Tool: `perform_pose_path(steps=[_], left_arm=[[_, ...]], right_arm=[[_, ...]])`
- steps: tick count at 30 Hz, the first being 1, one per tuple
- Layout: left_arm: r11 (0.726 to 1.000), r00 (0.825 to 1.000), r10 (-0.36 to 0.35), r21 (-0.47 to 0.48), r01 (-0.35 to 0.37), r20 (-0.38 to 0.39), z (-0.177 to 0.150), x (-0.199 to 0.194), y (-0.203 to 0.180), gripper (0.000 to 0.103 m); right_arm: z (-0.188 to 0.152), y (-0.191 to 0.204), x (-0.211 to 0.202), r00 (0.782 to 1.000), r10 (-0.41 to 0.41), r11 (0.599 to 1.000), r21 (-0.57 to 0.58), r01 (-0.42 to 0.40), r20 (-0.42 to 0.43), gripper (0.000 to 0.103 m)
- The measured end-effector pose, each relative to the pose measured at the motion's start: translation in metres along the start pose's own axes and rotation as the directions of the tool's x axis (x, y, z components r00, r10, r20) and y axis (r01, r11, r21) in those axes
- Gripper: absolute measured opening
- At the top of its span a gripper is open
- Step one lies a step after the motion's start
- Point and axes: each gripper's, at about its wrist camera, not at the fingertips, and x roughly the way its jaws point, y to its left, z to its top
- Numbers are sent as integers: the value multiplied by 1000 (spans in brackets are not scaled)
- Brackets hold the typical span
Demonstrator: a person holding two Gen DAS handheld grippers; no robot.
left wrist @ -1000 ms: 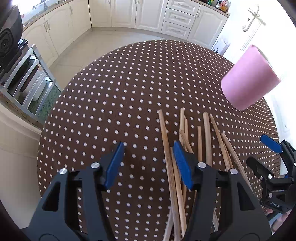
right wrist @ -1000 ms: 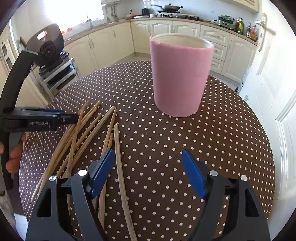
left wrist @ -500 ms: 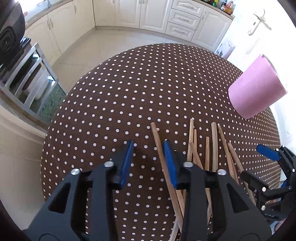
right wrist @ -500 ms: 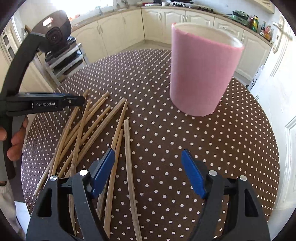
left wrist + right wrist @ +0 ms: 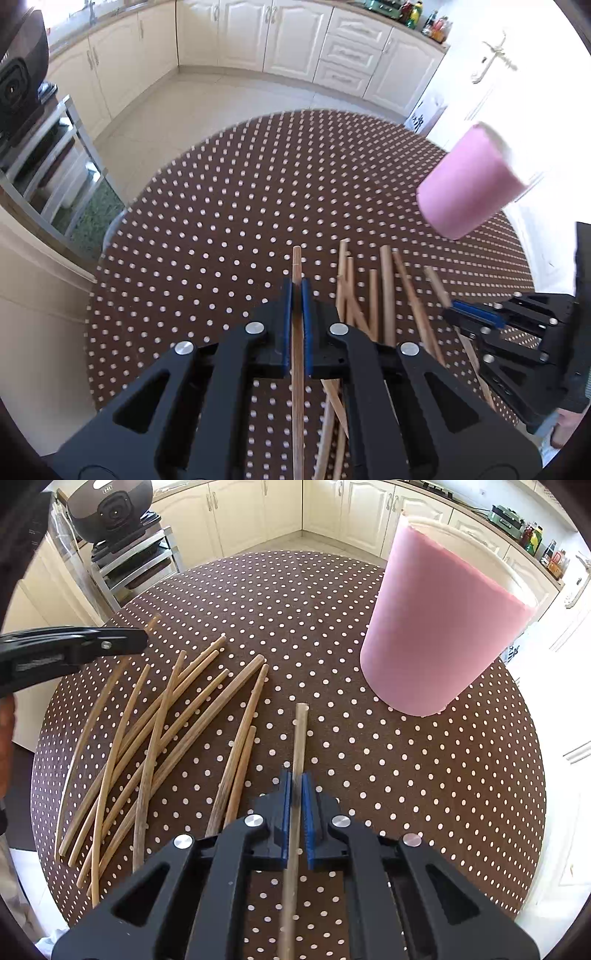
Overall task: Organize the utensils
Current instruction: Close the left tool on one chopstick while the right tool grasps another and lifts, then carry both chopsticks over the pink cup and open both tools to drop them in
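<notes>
Gripping, L side: left gripper (image 5: 296, 295) has blue pads pinched tight on one chopstick (image 5: 297, 354); no gap visible beside the stick.
L stick axis: long axis runs straight fwd along the fingers, tip (image 5: 296, 254) pointing away from cam toward table centre; rear end passes back under the gripper body.
Gripping, R side: right gripper (image 5: 296, 782) likewise closed hard on its own pale chopstick (image 5: 298, 738).
R stick axis: lengthwise along the fingers, blunt tip (image 5: 302, 707) pointing fwd, ending just short of the pink cup's base; tail runs back beneath the gripper.
Height of held sticks: cannot tell if lifted or resting on cloth.
Loose pile: remaining chopsticks (image 5: 159, 738) lie flat on the table, between the two grippers, crossing each other; most fan diagonally, far ends toward the far side of the table.
Pink cup (image 5: 439, 627): upright on table, open top, to R of pile, well apart from the loose sticks. In L wrist view it sits far R (image 5: 469, 184).
Table (image 5: 424, 775): round, brown cloth w/ white dots.
Cross-view: L gripper seen at L edge of R wrist view (image 5: 74, 651), over pile's far-L sticks; R gripper seen at R edge of L wrist view (image 5: 476, 319).
Background: cream kitchen cabinets (image 5: 288, 37).
</notes>
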Motion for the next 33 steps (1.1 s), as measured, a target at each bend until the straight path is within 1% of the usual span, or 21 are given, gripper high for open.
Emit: perform_pose_path(steps=[3, 6, 8, 11, 15, 17, 18, 20, 21, 24, 28, 29, 30, 31, 33], left_arm=[[1000, 999, -9, 23, 8, 32, -4, -25, -6, 5], [999, 997, -26, 44, 23, 76, -5, -56, -10, 5], [997, 991, -48, 57, 42, 121, -6, -85, -16, 5], [994, 978, -83, 86, 67, 193, -6, -126, -28, 5], [987, 954, -93, 154, 50, 285, -11, -174, -56, 5], [982, 942, -117, 179, 61, 316, -12, -190, -68, 5], [980, 934, -126, 189, 65, 333, -13, -197, -73, 5], [977, 912, -129, 206, 50, 389, -14, -212, -87, 5], [976, 904, -134, 210, 51, 406, -13, -216, -92, 5], [976, 869, -143, 214, 44, 474, -6, -226, -108, 5], [978, 847, -133, 206, 29, 514, 16, -228, -128, 5], [979, 838, -136, 201, 33, 528, 22, -228, -133, 5], [979, 834, -145, 197, 45, 532, 29, -227, -134, 5], [980, 825, -161, 184, 70, 542, 36, -227, -135, 5], [979, 802, -187, 179, 101, 568, 48, -230, -139, 5]], right_arm=[[-2, 3, -15, 999, 13, 1000, 12, -13, 41, 5], [-6, 2, -45, 994, 27, 999, 23, -30, 104, 5], [-6, 4, -71, 985, 38, 999, 28, -43, 165, 5], [-8, 2, -109, 966, 45, 998, 38, -57, 254, 4], [-16, -1, -151, 937, 45, 997, 49, -66, 346, 4], [-19, -2, -169, 922, 35, 997, 50, -59, 385, 4], [-20, -3, -178, 911, 26, 997, 53, -52, 411, 4], [-21, -5, -191, 891, 18, 996, 65, -53, 454, 4], [-21, -7, -197, 879, 7, 996, 73, -47, 477, 4], [-22, -11, -212, 844, -29, 994, 103, -31, 536, 4], [-18, -22, -226, 793, -91, 989, 150, -1, 602, 4], [-17, -26, -228, 779, -100, 986, 164, -4, 619, 4], [-16, -30, -232, 762, -116, 984, 177, 1, 637, 4], [-16, -32, -234, 744, -133, 982, 189, 10, 655, 4], [-15, -41, -239, 705, -154, 977, 214, 3, 692, 4]])
